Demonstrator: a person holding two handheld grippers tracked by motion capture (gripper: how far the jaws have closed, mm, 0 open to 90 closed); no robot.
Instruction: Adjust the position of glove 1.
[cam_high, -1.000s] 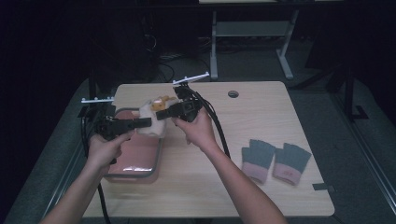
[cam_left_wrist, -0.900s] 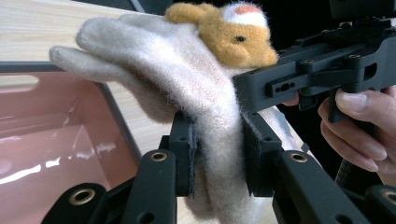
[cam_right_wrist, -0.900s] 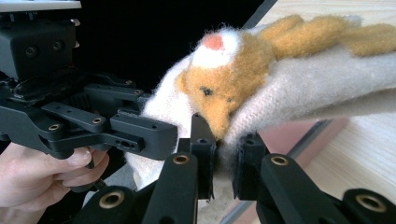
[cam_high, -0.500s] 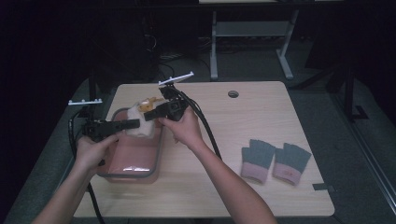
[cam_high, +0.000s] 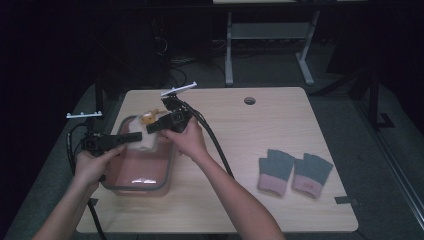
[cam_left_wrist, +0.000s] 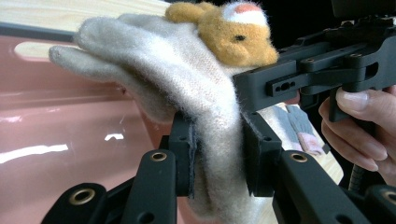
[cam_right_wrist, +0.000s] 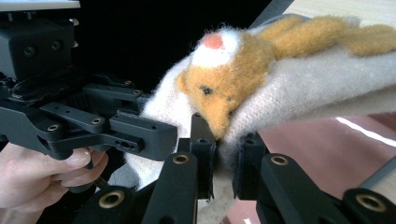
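Note:
A cream woolly glove (cam_left_wrist: 187, 84) with an orange plush animal head (cam_left_wrist: 233, 32) on it hangs between both grippers. My left gripper (cam_left_wrist: 217, 158) is shut on the glove's lower part, the wool pinched between its pads. My right gripper (cam_right_wrist: 226, 161) is shut on the glove's edge just under the animal head (cam_right_wrist: 219, 79). In the high view the glove (cam_high: 149, 139) is held over the far end of a pink bin (cam_high: 137, 177), with the left gripper (cam_high: 136, 137) at its left and the right gripper (cam_high: 152, 128) at its right.
A pair of grey gloves with pink cuffs (cam_high: 294, 172) lies at the right of the wooden table (cam_high: 240, 210). A cable hole (cam_high: 249, 100) is near the far edge. Black cables trail from both grippers across the table.
Both hands have carried the glove to the left and a little down, from above the bin's right side to over its far end. Both grips have held.

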